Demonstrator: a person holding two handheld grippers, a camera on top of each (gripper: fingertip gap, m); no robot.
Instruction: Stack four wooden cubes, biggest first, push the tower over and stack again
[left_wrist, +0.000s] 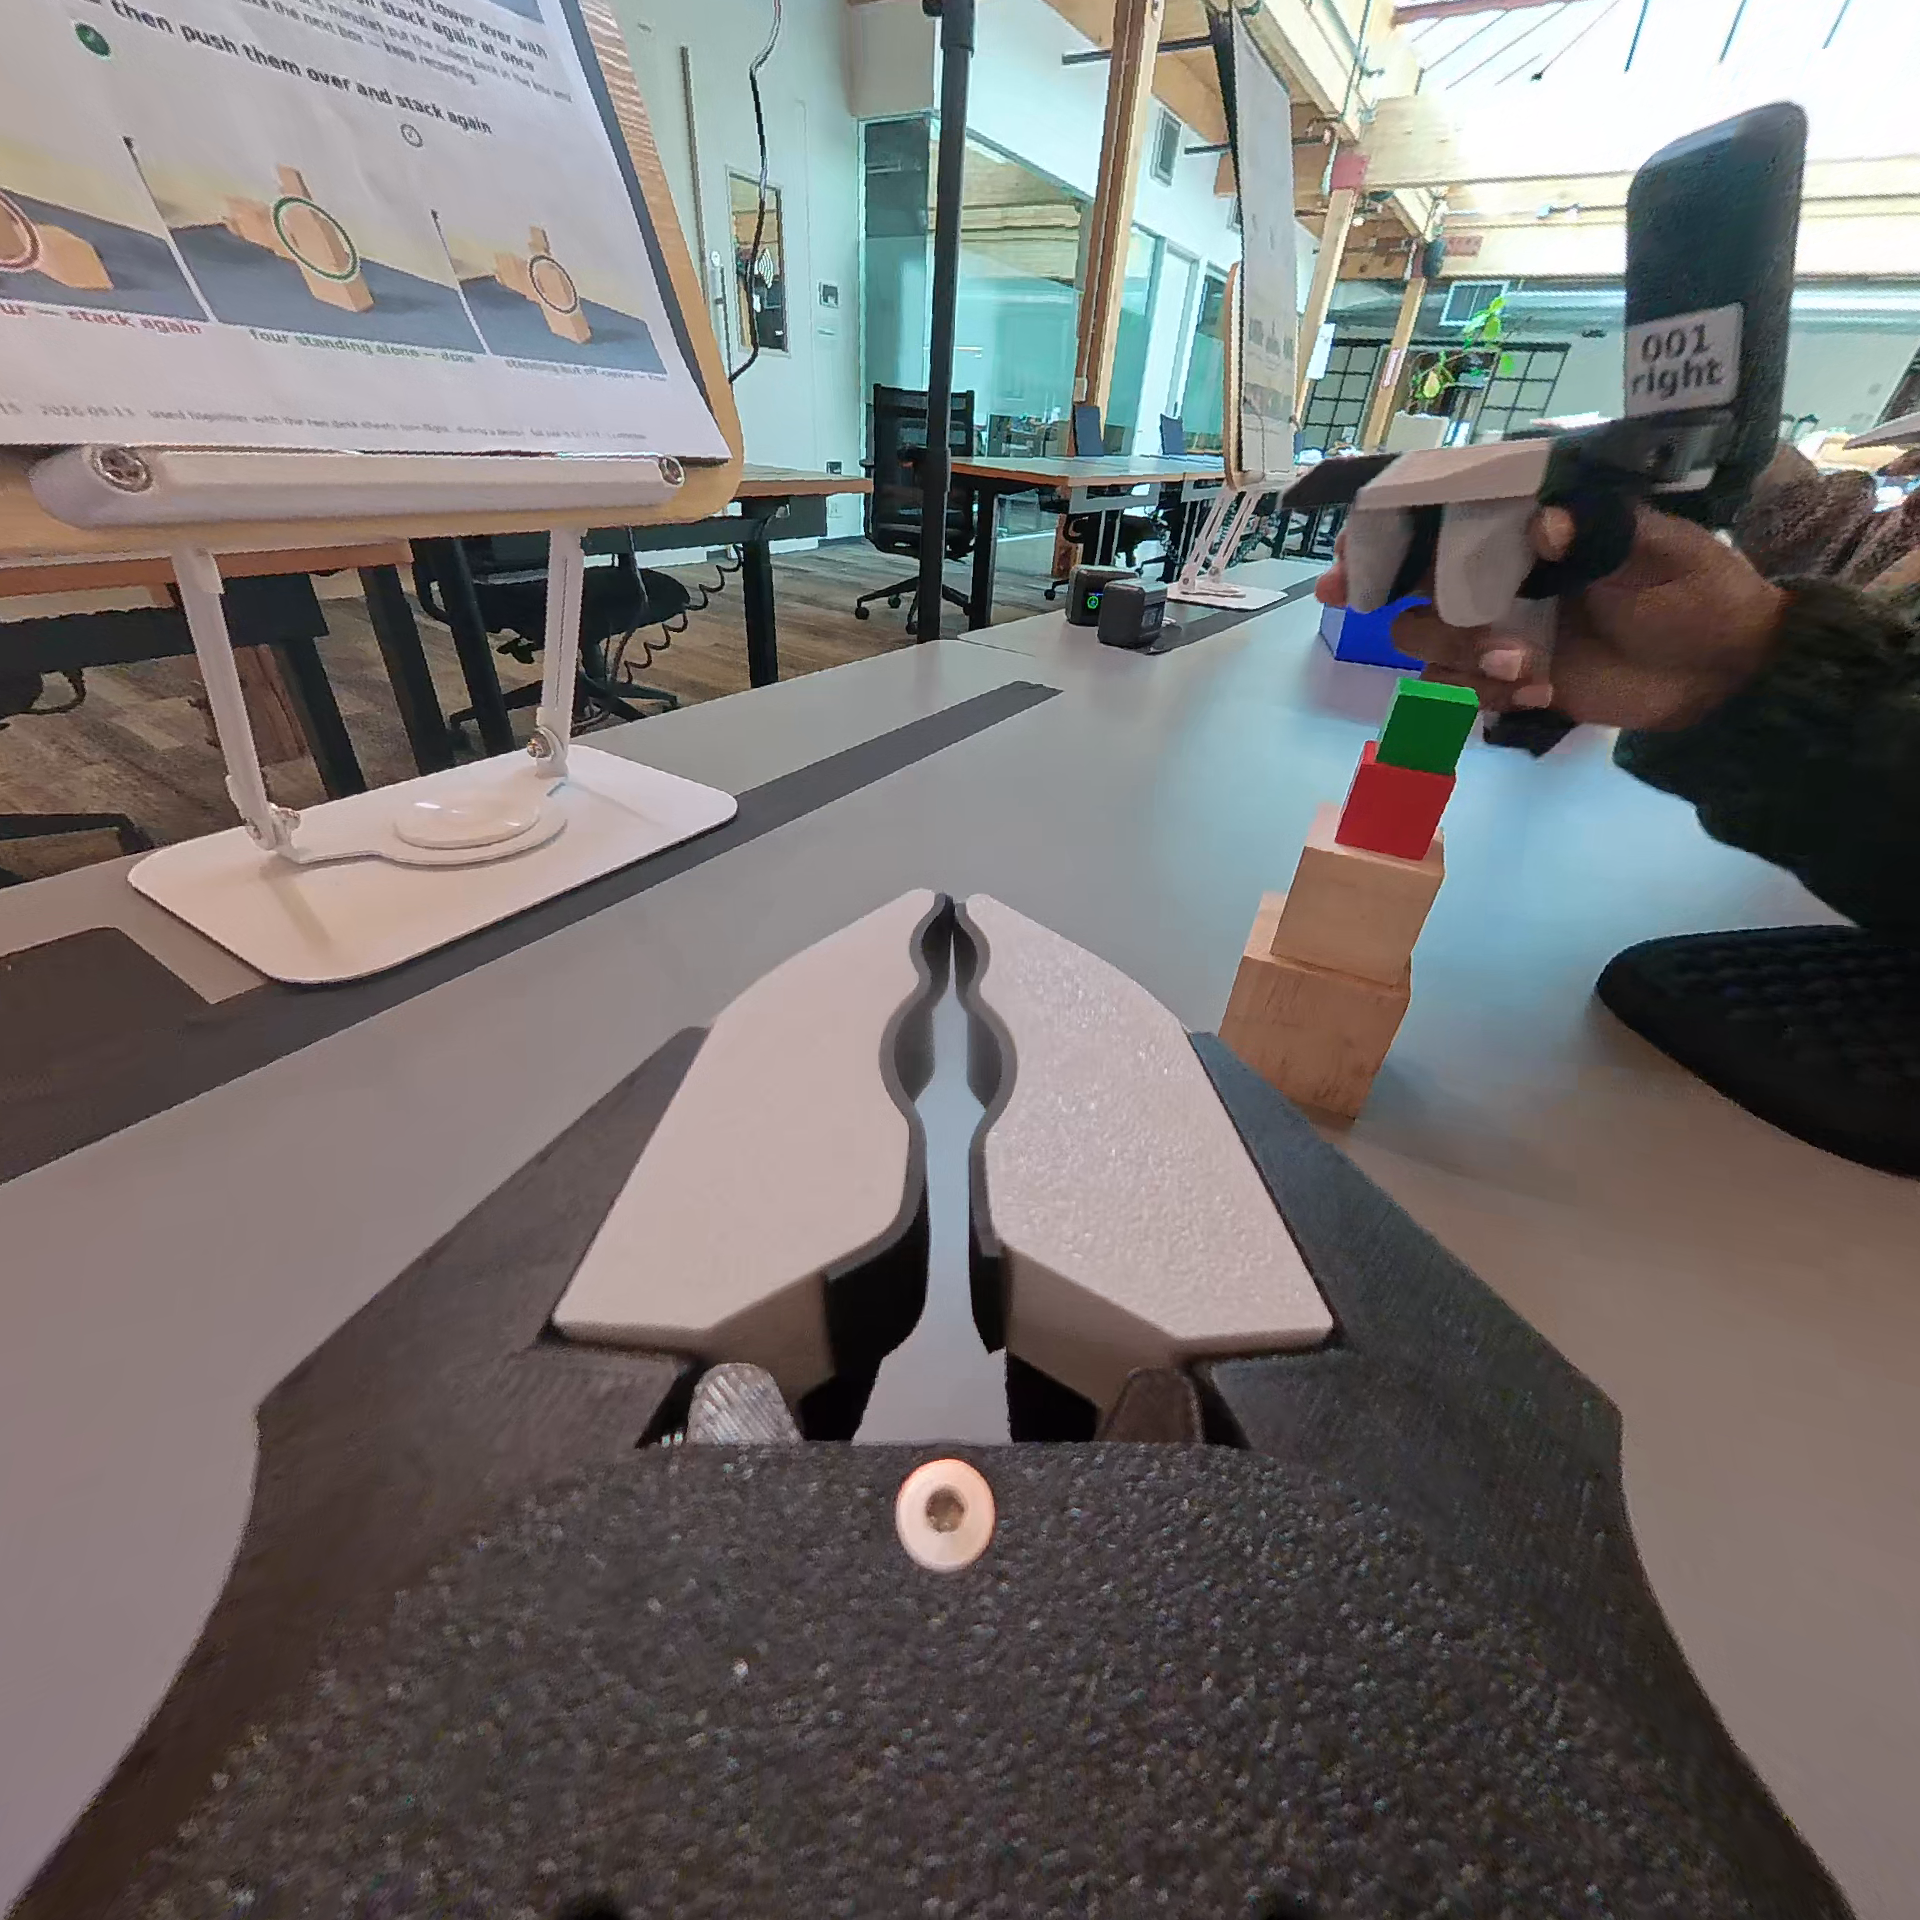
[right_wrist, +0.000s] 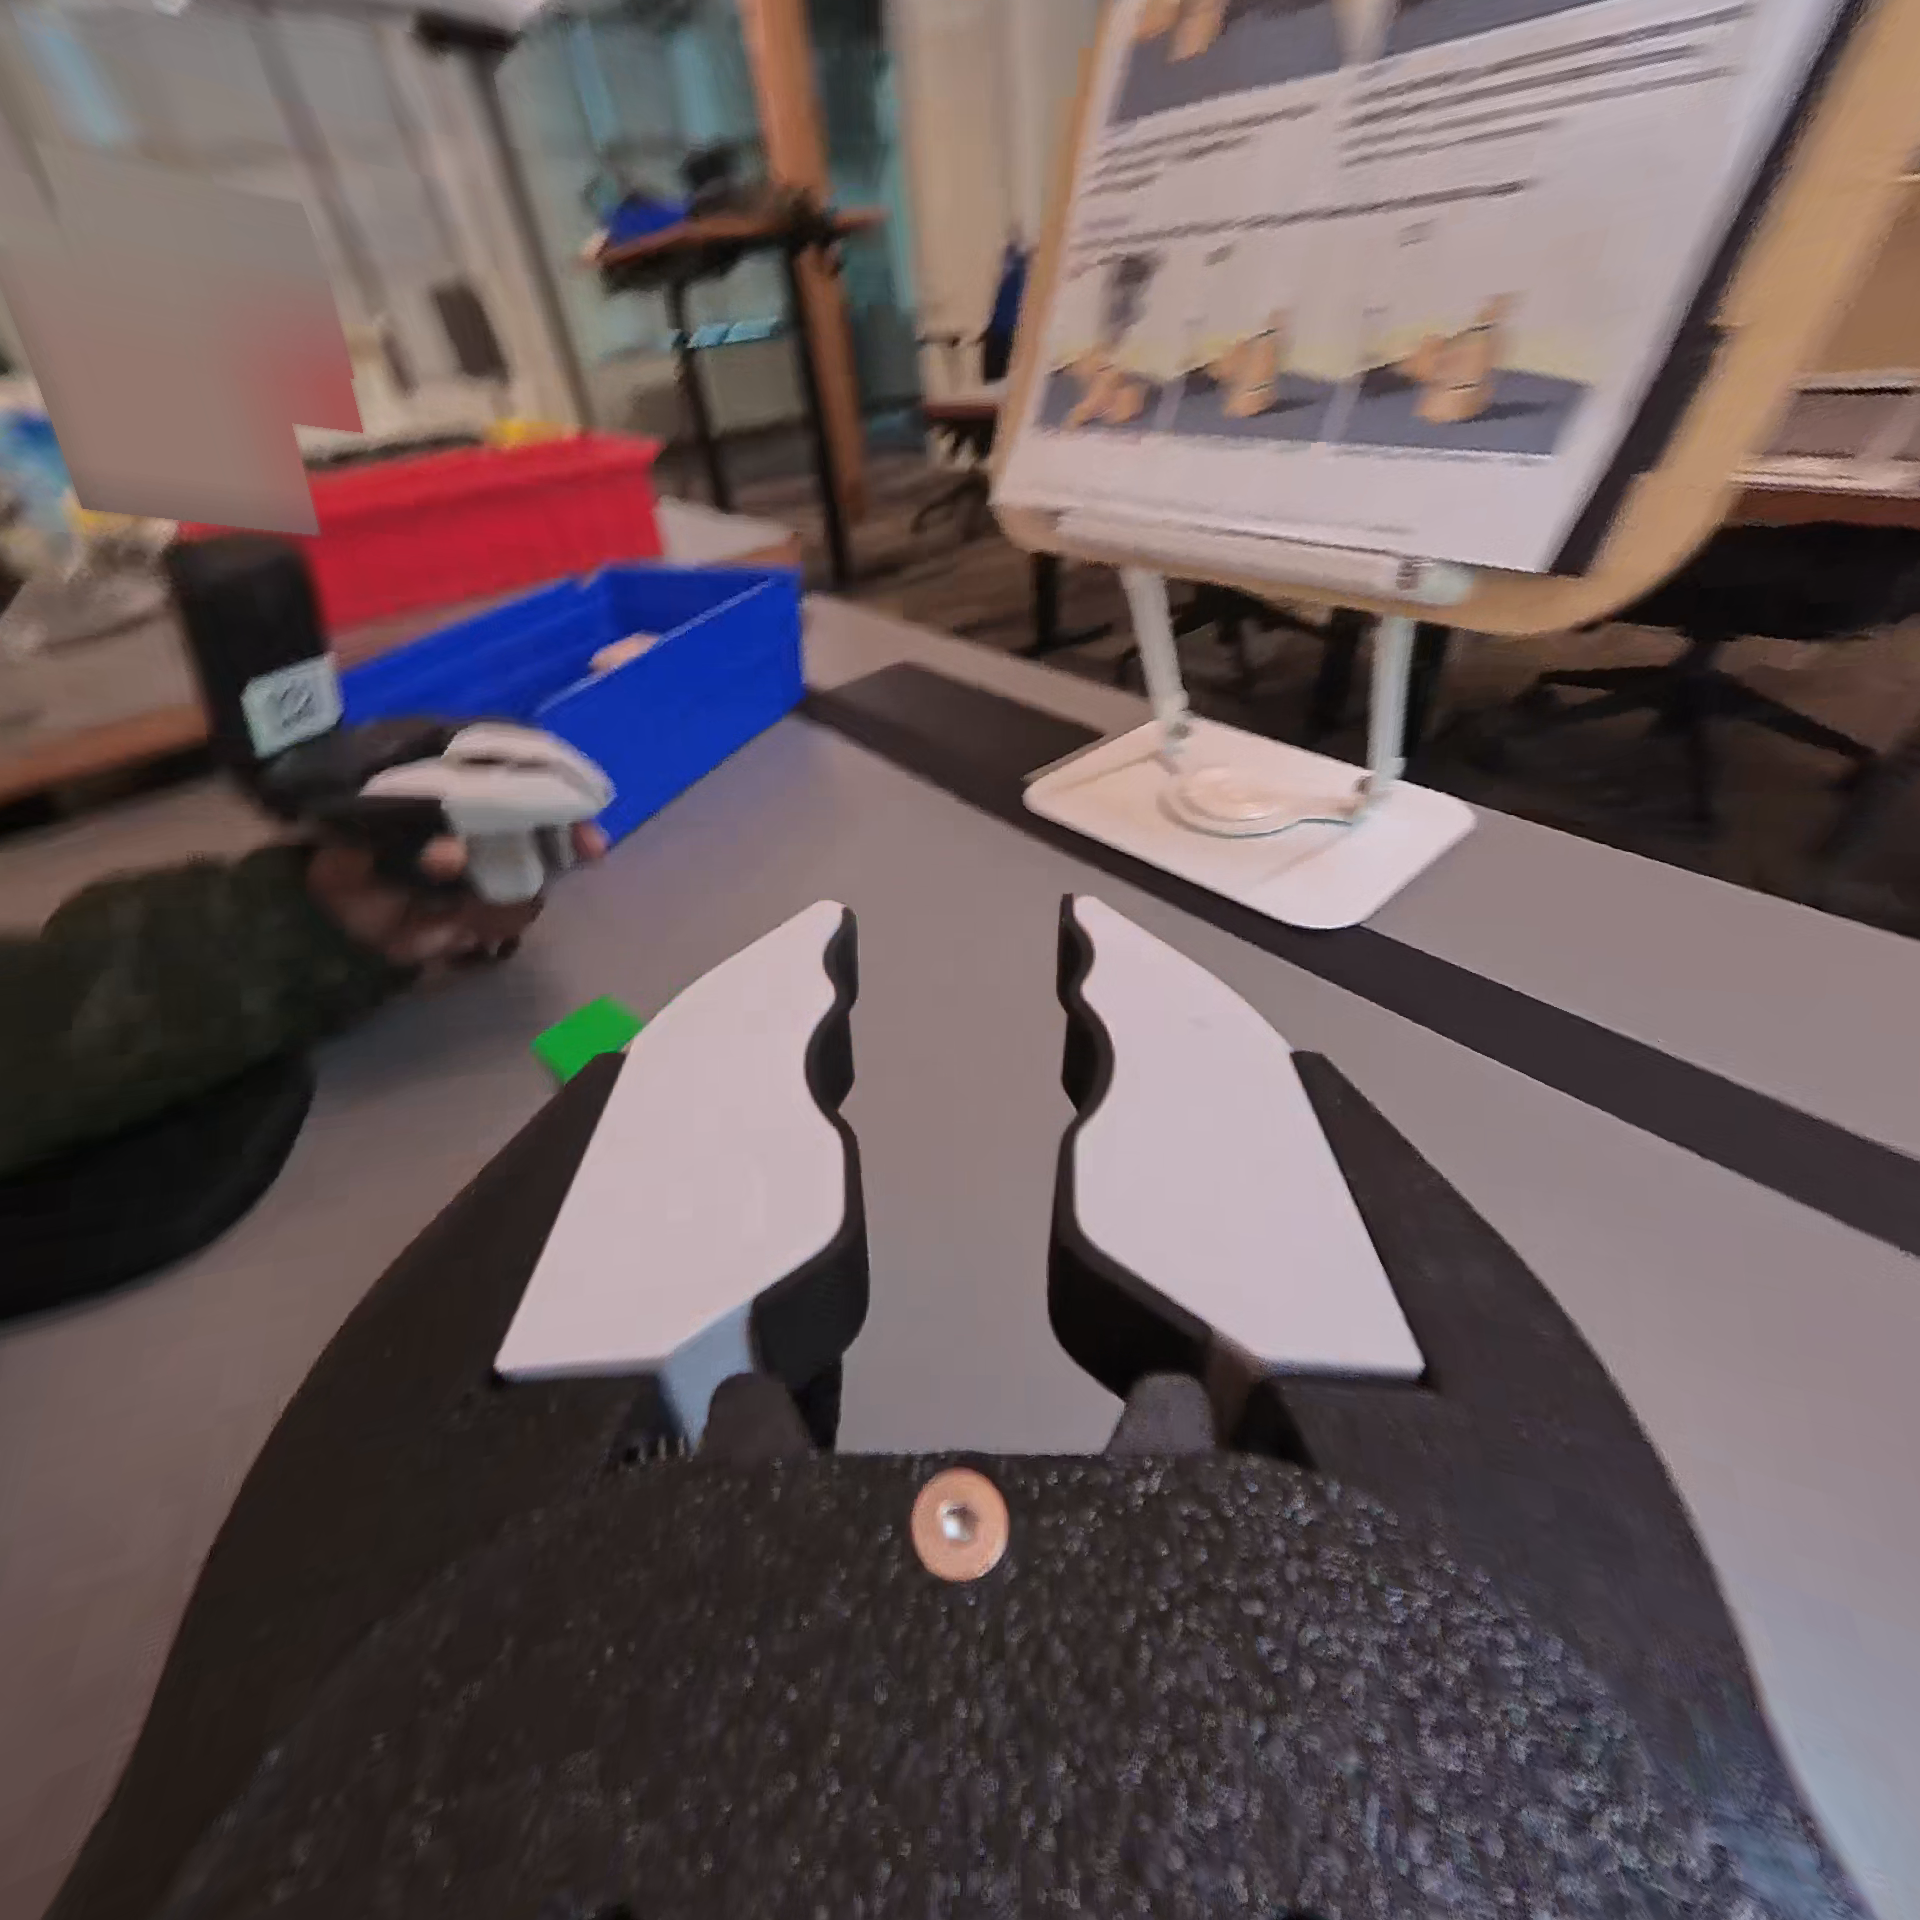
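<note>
A stack stands on the grey table (left_wrist: 1039, 790) at the right of the left wrist view: two wooden blocks (left_wrist: 1340, 966) at the bottom, then a red block (left_wrist: 1392, 816), with a green block (left_wrist: 1432, 729) on top. My left gripper (left_wrist: 951, 912) is shut with nothing between its pads, low over the table to the left of the stack. My right gripper (left_wrist: 1429, 566), held by a hand, is just above the green block. In its own view the right gripper (right_wrist: 956, 935) is open and empty, and the green block (right_wrist: 584, 1034) shows beside its left finger. The left gripper (right_wrist: 509, 821) shows farther left.
A white stand (left_wrist: 436, 831) holding an instruction sheet sits on a black strip (left_wrist: 852, 758) at the table's far side. A blue bin (right_wrist: 675, 675) and a red bin (right_wrist: 488, 520) lie beyond the stack. A black round pad (left_wrist: 1777, 1039) lies under the forearm. The gap from one gripper's tips to the other's is roughly 25 centimeters.
</note>
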